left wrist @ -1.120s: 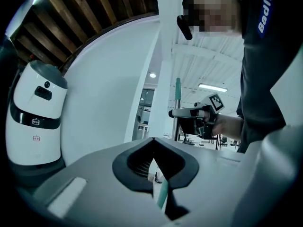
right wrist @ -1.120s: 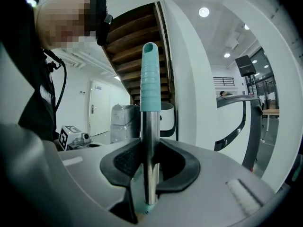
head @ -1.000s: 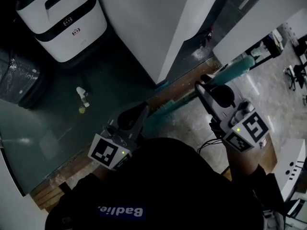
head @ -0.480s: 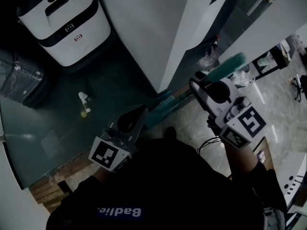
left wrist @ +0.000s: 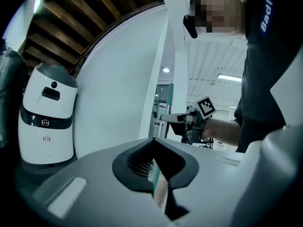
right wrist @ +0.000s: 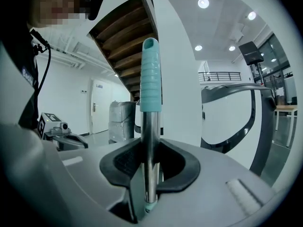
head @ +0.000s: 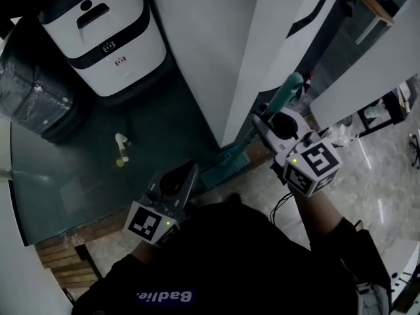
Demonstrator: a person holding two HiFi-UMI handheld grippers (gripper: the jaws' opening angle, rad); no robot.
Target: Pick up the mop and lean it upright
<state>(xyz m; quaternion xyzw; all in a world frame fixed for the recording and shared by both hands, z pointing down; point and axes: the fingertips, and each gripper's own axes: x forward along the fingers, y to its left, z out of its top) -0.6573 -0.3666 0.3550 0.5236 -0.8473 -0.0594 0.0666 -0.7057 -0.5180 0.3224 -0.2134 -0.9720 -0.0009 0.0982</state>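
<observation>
**At the white pillar — mop upright in hand, not yet leaned**

Nearest the person's chest, the left gripper point(head: 187, 176) points out level toward the pillar's foot. Its fingers stand only a narrow slit apart and nothing is between them, so it plays no part in the hold.

Just beyond it, the teal mop head point(head: 222, 168) sits low, where the pale floor meets the dark green floor point(head: 131, 123), close against the base of the white pillar point(head: 223, 58).

From there the shaft point(right wrist: 150, 141) rises to the right gripper point(head: 266, 125), whose fingers are closed on the bare metal a little below the ribbed teal grip point(right wrist: 150, 74). In the right gripper view the mop point(head: 289, 90) stands close to vertical, its grip lined up against the pillar's edge. Whether it touches the pillar I cannot tell.

Farther off, a small bottle point(head: 121, 148) lies on the dark floor. A white machine point(head: 105, 38) stands by the wall, well clear of the work.

As I read it, the pick-up is done and the leaning step is in hand. The next move calls for tipping the grip end until it rests on the pillar face, with the head planted a little way out so the shaft slants into the wall. Only then should the right fingers ease off — slowly, since a near-vertical shaft on a smooth floor could slide or topple sideways.
</observation>
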